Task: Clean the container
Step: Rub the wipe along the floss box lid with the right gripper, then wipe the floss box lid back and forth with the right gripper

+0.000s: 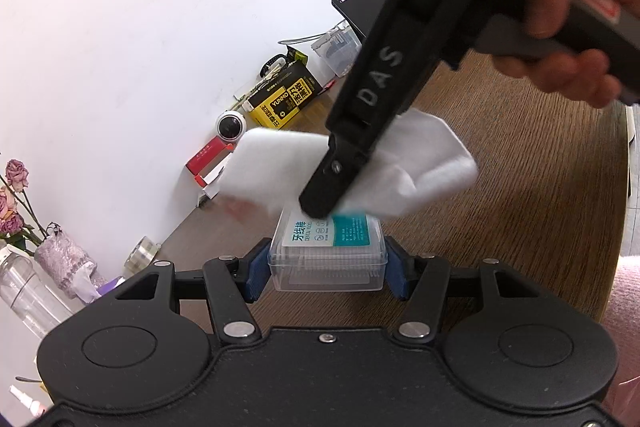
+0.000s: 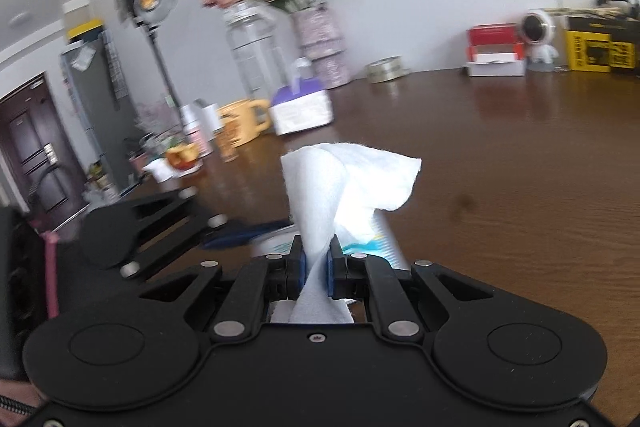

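A small clear plastic container [image 1: 328, 259] with a teal and white label on its lid is held between the blue pads of my left gripper [image 1: 328, 269], above the brown table. My right gripper [image 2: 316, 267] is shut on a white wipe [image 2: 352, 179]. In the left wrist view the right gripper [image 1: 320, 203] comes down from the upper right and presses the wipe [image 1: 420, 163] onto the far edge of the container's lid. In the right wrist view the container [image 2: 376, 243] shows only partly behind the wipe, and the left gripper's body [image 2: 140, 227] lies at the left.
Along the wall stand a yellow and black box [image 1: 284, 99], a small white camera [image 1: 230, 125], red and white boxes [image 1: 208, 163], a tape roll [image 1: 142, 251], a vase of flowers [image 2: 320, 39] and a tablet [image 1: 360, 7]. A tissue pack [image 2: 300, 107] and yellow mug [image 2: 240, 123] sit at the table's left.
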The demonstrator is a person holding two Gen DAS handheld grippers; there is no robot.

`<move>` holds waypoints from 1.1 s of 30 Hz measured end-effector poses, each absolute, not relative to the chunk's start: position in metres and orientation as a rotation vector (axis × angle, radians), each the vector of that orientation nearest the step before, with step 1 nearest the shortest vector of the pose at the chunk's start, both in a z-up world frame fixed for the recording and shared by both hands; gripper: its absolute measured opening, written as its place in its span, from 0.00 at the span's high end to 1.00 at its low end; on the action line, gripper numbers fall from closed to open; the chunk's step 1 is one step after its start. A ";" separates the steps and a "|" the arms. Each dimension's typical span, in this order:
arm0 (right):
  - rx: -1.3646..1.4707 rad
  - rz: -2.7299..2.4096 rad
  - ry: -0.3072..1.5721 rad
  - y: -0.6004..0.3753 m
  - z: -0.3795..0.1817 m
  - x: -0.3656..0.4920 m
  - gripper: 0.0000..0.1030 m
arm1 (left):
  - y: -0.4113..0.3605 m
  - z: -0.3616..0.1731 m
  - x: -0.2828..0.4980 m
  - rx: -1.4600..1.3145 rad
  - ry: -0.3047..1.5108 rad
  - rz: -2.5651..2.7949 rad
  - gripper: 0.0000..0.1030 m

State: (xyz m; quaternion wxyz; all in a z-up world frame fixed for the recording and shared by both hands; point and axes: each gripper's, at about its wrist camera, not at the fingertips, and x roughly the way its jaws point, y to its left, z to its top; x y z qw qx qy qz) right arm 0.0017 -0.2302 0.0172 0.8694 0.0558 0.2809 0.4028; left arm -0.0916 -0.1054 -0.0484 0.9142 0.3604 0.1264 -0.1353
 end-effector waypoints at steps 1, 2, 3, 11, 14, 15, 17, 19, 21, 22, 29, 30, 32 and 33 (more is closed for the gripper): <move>0.120 0.838 0.589 -0.231 0.017 0.002 0.91 | -0.107 -0.049 -0.093 0.742 0.261 -0.278 0.45; 0.124 0.833 0.590 -0.232 0.016 0.003 0.91 | -0.109 -0.049 -0.095 0.741 0.262 -0.278 0.45; 0.127 0.828 0.592 -0.233 0.016 0.004 0.91 | -0.110 -0.049 -0.097 0.741 0.262 -0.278 0.45; 0.154 0.790 0.603 -0.241 0.012 0.009 0.91 | -0.121 -0.052 -0.106 0.743 0.260 -0.277 0.45; 0.146 0.826 0.611 -0.240 0.010 -0.006 0.91 | -0.121 -0.052 -0.109 0.743 0.260 -0.277 0.45; 0.145 0.846 0.613 -0.238 0.010 -0.010 0.90 | -0.122 -0.053 -0.111 0.743 0.259 -0.277 0.45; 0.135 0.878 0.612 -0.233 0.012 -0.018 0.90 | -0.121 -0.053 -0.112 0.744 0.258 -0.276 0.45; 0.124 0.910 0.610 -0.229 0.014 -0.024 0.90 | -0.109 -0.047 -0.101 0.744 0.258 -0.276 0.45; 0.114 0.932 0.603 -0.224 0.016 -0.028 0.90 | -0.102 -0.045 -0.092 0.744 0.258 -0.277 0.45; 0.109 0.938 0.598 -0.222 0.017 -0.028 0.90 | -0.100 -0.046 -0.088 0.744 0.258 -0.277 0.45; 0.111 0.903 0.600 -0.226 0.017 -0.018 0.91 | -0.097 -0.046 -0.071 0.743 0.260 -0.278 0.45; 0.112 0.896 0.601 -0.227 0.017 -0.017 0.91 | -0.098 -0.046 -0.071 0.743 0.260 -0.278 0.45; 0.115 0.882 0.603 -0.229 0.016 -0.014 0.90 | -0.098 -0.047 -0.073 0.743 0.260 -0.278 0.45; 0.116 0.875 0.604 -0.230 0.016 -0.012 0.90 | -0.098 -0.047 -0.074 0.743 0.260 -0.278 0.45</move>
